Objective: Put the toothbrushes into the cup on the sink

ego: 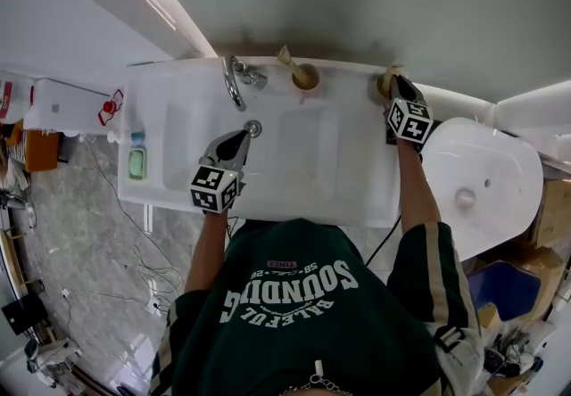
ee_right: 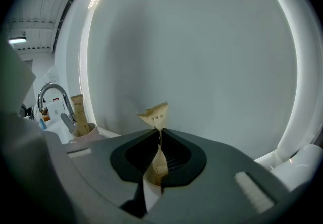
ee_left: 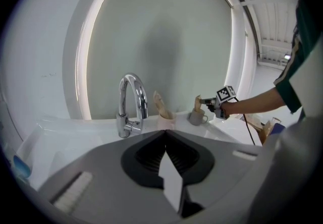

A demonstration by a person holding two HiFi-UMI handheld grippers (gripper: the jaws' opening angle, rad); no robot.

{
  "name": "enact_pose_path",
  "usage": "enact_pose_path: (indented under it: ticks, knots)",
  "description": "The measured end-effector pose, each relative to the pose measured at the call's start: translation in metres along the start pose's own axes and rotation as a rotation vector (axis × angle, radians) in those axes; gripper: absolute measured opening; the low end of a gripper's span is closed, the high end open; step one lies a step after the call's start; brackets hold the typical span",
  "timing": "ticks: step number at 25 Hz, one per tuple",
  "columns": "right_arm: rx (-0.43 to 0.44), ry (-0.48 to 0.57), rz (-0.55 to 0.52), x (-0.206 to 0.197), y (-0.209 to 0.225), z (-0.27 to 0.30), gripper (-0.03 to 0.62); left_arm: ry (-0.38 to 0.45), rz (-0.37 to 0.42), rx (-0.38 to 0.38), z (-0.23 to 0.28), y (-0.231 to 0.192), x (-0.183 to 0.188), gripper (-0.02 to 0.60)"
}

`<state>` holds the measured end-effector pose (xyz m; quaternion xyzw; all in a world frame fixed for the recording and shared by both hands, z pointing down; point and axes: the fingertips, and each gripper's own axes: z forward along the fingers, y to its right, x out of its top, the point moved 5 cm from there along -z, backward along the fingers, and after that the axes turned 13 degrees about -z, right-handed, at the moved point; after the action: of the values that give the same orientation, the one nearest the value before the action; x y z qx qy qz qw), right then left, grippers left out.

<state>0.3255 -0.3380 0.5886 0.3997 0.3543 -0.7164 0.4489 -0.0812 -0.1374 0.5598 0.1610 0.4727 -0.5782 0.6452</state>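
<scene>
A wrapped toothbrush [ee_right: 155, 113] is being clenched by the right gripper [ee_right: 160, 133] at the cup [ee_left: 196, 117]; the left gripper [ee_left: 165, 133] is being held shut, empty.

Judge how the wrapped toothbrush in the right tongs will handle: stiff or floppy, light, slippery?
Probably light: the right tongs hold the wrapped toothbrush by a narrow pinch alone. Its wrapper end looks creased and flared, so the sleeve likely flexes around a stiffer core. In the grey cup it would probably lean, like the second toothbrush in the other cup.
</scene>
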Motion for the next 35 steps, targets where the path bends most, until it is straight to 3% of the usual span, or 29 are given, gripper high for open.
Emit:
enact_pose_path:
  ticks: [10, 12, 20, 21, 22, 35]
  knots:
    - [-0.018, -0.008, 0.029, 0.001, 0.003, -0.003, 0.025, 0.012, -0.002, -0.001, -0.007, 0.001, 0.0, 0.051]
    - [-0.033, 0.003, 0.037, 0.003, 0.004, -0.005, 0.077, 0.015, 0.0, -0.006, -0.008, 0.002, 0.0, 0.051]
    - [-0.048, 0.012, 0.042, 0.018, -0.012, -0.023, 0.077, 0.035, 0.009, -0.035, -0.014, -0.005, 0.005, 0.051]
    - [-0.046, 0.012, 0.035, 0.02, -0.017, -0.027, 0.065, 0.04, 0.011, -0.04, -0.015, -0.007, 0.006, 0.051]
    - [-0.048, 0.009, 0.026, 0.023, -0.023, -0.032, 0.002, 0.046, 0.012, -0.045, -0.016, -0.008, 0.008, 0.051]
    - [0.084, 0.058, -0.009, 0.052, -0.145, -0.074, 0.002, 0.107, 0.007, -0.099, -0.032, -0.03, 0.023, 0.051]
